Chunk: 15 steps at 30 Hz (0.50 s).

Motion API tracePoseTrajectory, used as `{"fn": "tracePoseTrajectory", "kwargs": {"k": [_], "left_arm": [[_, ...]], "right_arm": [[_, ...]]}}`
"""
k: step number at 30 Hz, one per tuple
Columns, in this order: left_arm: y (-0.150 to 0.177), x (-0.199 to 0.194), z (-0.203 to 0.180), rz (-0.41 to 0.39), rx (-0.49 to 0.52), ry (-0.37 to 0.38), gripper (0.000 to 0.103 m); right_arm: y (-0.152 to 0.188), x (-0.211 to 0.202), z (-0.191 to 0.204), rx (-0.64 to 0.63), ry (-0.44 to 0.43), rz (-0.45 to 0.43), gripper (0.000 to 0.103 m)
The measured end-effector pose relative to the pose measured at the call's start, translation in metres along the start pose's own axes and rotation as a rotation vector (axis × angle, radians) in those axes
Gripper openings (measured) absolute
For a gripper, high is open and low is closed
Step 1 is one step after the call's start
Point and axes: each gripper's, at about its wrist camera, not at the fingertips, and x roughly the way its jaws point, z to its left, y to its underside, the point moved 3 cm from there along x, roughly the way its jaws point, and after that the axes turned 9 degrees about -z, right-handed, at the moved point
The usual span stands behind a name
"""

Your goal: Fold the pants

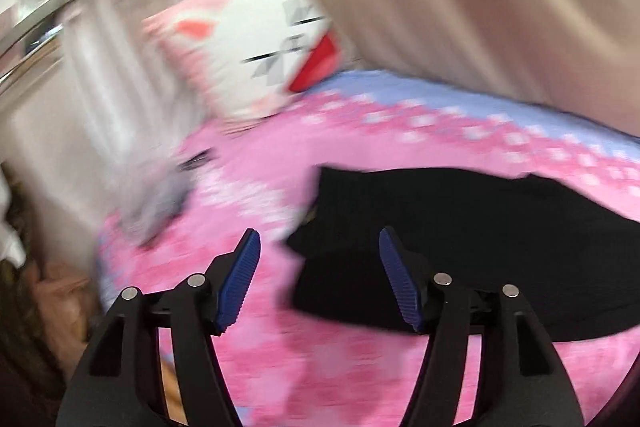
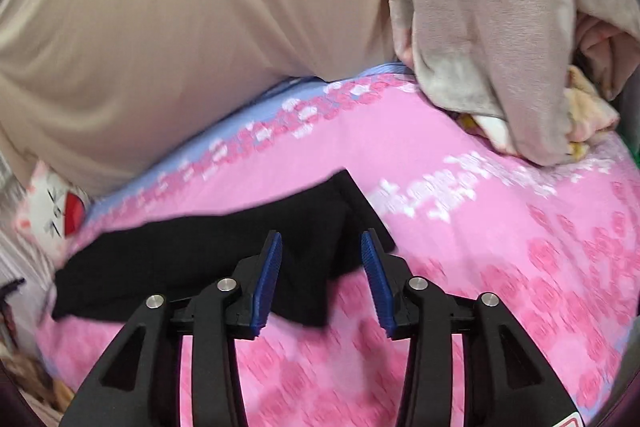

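Now both grippers, left (image 1: 320, 243) and right (image 2: 322, 247), gape apart, gripping nothing, over black pants (image 2: 208, 259) (mid-frame) on the pink bedspread (image 2: 500, 259).

Bright, even light; heavy motion blur, perhaps worst leftward; fisheye-curved, dark-vignetted edges.

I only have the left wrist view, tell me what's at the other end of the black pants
Observer: The black pants end in a point on the pink bedspread, just beyond the right tool.
Operator: Is that tool holding them?
Observer: No. Its jaws stand apart, the pads clear of the cloth.
Operator: Anything on the bed past that end?
Observer: A crumpled grey blanket with orange print sits at the far right of the bed.
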Motion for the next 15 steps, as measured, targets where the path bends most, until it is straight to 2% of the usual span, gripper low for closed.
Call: {"fn": "tracePoseTrajectory", "kwargs": {"k": [1,3,5,6,8,10,12,13,15], "left_arm": [[-0.001,-0.001,-0.017,-0.002,0.005,0.052,0.071],[-0.001,-0.002,-0.057,-0.001,0.031,0.158,0.072],[0.007,-0.002,-0.098,0.016,0.065,0.232,0.072],[0.011,-0.001,-0.114,0.029,0.077,0.261,0.072],[0.019,0.002,-0.143,0.066,0.097,0.315,0.072],[0.027,0.003,-0.163,0.087,0.123,0.346,0.073],[0.037,0.001,-0.177,0.102,0.141,0.362,0.073],[0.042,0.003,-0.180,0.116,0.148,0.372,0.073],[0.056,0.006,-0.188,0.153,0.159,0.401,0.073]], "right_arm": [[-0.003,0.013,0.002,0.010,0.001,0.032,0.067],[-0.004,0.054,0.002,0.005,0.040,0.129,0.066],[-0.001,0.086,0.005,-0.027,0.066,0.210,0.009],[-0.005,0.096,0.012,-0.054,0.055,0.231,0.007],[-0.036,0.082,0.046,-0.172,0.012,0.116,0.007],[-0.071,0.043,0.081,-0.267,-0.062,-0.045,0.007],[-0.093,0.009,0.098,-0.358,-0.066,-0.161,0.009],[-0.095,0.006,0.096,-0.372,-0.056,-0.160,0.012],[-0.080,0.023,0.065,-0.397,0.056,-0.074,0.020]]}}
